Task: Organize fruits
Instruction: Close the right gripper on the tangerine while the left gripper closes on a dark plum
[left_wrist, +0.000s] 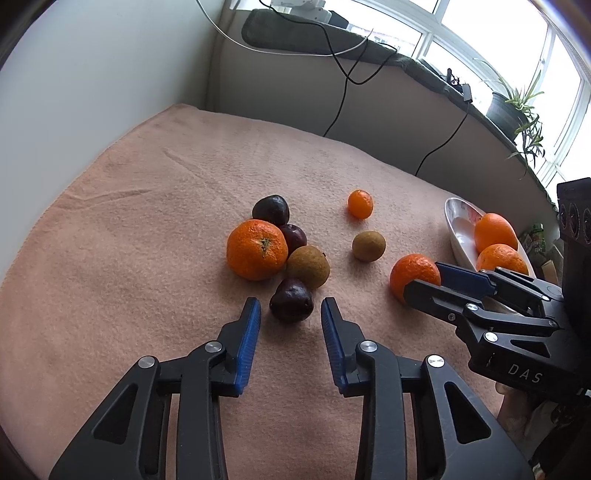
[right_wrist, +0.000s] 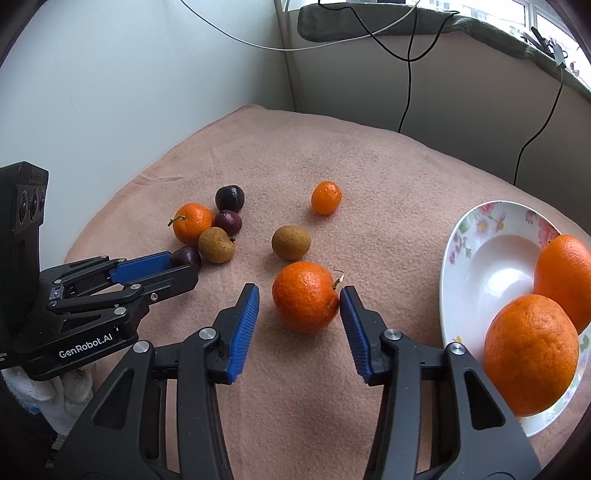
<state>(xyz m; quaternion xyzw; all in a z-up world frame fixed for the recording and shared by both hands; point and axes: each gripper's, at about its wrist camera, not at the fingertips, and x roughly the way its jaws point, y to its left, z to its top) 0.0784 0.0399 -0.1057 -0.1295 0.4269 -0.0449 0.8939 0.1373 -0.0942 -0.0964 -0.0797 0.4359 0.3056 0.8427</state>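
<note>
Fruit lies scattered on a peach blanket (left_wrist: 147, 229): the left gripper (left_wrist: 290, 308) stands with jaws spread wide just short of a dark plum (left_wrist: 291, 299), the nearest piece of a touching cluster with a big orange (left_wrist: 257, 249), a brown fruit (left_wrist: 308, 267) and two more plums. The right gripper (right_wrist: 299, 297) is also spread wide, its blue pads (right_wrist: 243, 328) flanking a loose orange (right_wrist: 305, 296) without squeezing it. On the right, a floral plate (right_wrist: 476, 258) holds two oranges (right_wrist: 532, 354), while a small mandarin (right_wrist: 325, 197) sits farther back.

The left tool (left_wrist: 290, 308) gapes wide, a dark plum (left_wrist: 291, 299) just ahead between its tips. To its right, the right tool (left_wrist: 424, 277) flanks an orange (left_wrist: 413, 274).
</note>
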